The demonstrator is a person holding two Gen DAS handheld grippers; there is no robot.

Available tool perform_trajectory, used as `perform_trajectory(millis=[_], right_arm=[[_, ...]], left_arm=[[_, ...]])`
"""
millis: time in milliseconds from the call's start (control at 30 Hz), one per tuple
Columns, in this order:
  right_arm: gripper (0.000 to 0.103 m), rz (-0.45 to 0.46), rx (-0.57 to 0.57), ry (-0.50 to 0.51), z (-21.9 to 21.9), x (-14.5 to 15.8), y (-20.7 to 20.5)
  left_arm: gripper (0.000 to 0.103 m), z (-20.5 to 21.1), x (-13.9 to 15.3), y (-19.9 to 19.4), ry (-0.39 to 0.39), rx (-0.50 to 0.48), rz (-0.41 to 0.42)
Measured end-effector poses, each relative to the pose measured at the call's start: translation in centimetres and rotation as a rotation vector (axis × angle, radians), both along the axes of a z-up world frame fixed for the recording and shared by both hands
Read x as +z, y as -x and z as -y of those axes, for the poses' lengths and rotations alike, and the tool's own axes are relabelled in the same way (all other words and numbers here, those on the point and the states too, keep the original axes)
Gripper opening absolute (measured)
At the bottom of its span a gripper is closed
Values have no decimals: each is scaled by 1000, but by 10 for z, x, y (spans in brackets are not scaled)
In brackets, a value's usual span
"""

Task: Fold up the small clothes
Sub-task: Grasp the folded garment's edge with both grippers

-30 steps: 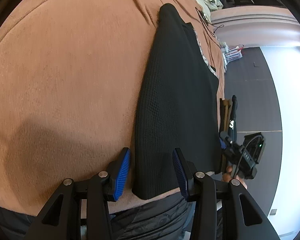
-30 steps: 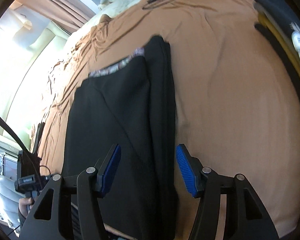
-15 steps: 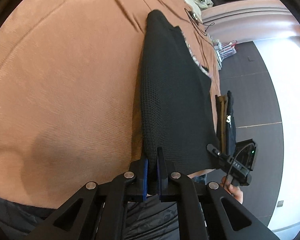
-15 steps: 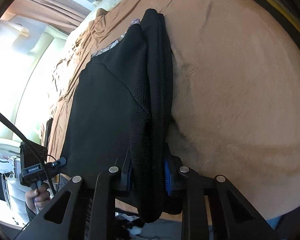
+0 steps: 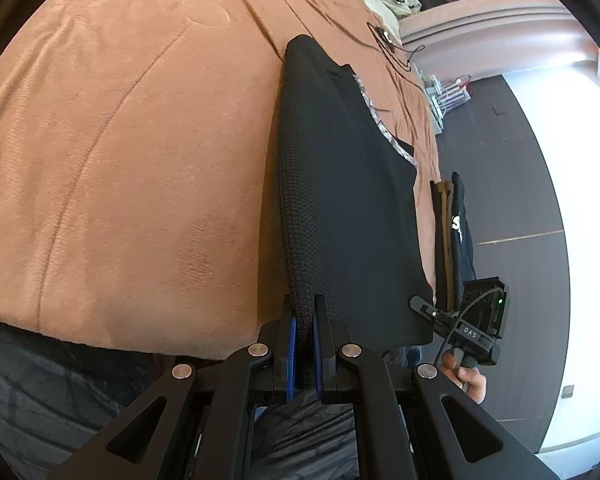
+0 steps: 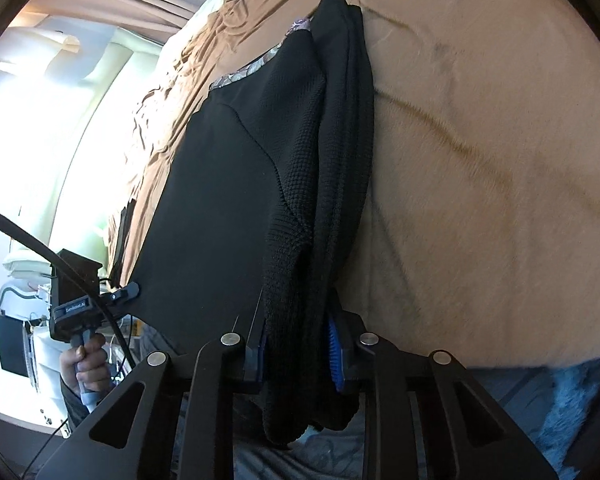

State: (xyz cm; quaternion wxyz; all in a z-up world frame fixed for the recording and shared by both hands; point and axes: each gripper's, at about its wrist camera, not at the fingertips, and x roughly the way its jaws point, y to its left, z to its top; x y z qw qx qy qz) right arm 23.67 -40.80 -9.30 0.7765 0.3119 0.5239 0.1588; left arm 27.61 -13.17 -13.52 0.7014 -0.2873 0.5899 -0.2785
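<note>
1. Nearest the cameras, the left gripper [image 5: 304, 350] had its jaws pinched on one near corner of the black knit garment [image 5: 340, 200], the fabric squeezed thin between the blue pads [image 5: 291, 356].
2. The right gripper [image 6: 300, 350] pinched the garment's other near corner, where several layers bunched thickly between its jaws and drooped below them.
3. The garment lay lengthwise on the brown blanket [image 5: 120, 140], running from the blanket's near edge toward its far end, a patterned trim [image 6: 256, 66] showing at the far part.
4. It looked soft, light and limp, likely to sag and slide wherever unsupported; the knit seemed grippy enough, so holding the near corners looked sound.
5. Beyond it, at the blanket's edge, lay a stack of folded clothes [image 5: 456, 232].
</note>
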Motion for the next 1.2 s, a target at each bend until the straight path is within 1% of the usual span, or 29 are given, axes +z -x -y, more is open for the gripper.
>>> perform_trajectory(millis=[33, 67, 100, 133, 167, 200, 233, 267, 333, 433, 533, 633, 667, 733, 833, 867, 1033, 1200], right_arm=[[23, 3, 7, 20, -1, 0, -2], [27, 8, 8, 40, 2, 2, -4], [37, 15, 2, 58, 5, 6, -4], [43, 32, -8, 75, 9, 9, -7], [55, 55, -18, 80, 14, 13, -10], [62, 72, -22, 79, 19, 17, -15], [63, 84, -21, 72, 24, 19, -21], [63, 91, -24, 66, 30, 20, -27], [63, 96, -40, 57, 41, 20, -43], [63, 95, -37, 28, 54, 13, -67], [63, 63, -47, 29, 63, 2, -86], [63, 39, -49, -15, 63, -10, -100], [63, 42, -47, -30, 60, -12, -104], [63, 51, -43, -49, 71, -17, -115], [63, 61, -35, -89, 75, -24, -129], [63, 63, -31, -94, 68, -28, -126], [63, 85, 9, -129, 62, -39, -147], [63, 113, 49, -109, 49, -44, -167]], left_arm=[[8, 2, -1, -2, -6, -1, -3], [8, 2, -3, -5, -15, 9, -9], [9, 3, -2, -7, -17, 18, -10], [11, 3, -3, -13, -19, 31, -10], [19, 2, -4, -18, -21, 50, -3], [24, 1, -4, -21, -26, 68, 3], [35, 0, -4, -25, -25, 86, 9], [38, 0, -5, -29, -16, 98, 13], [38, 2, -6, -38, -7, 100, 15], [38, 5, -8, -51, -14, 99, 14], [38, 8, -11, -62, -8, 88, 11], [38, 14, -13, -74, -23, 80, 5], [38, 14, -15, -78, -23, 79, 2], [38, 17, -17, -87, -21, 75, -4], [38, 22, -20, -99, -32, 65, -4], [38, 23, -21, -102, -40, 63, -5], [38, 29, -21, -126, -51, 61, 2], [38, 33, -24, -148, -56, 56, 1]])
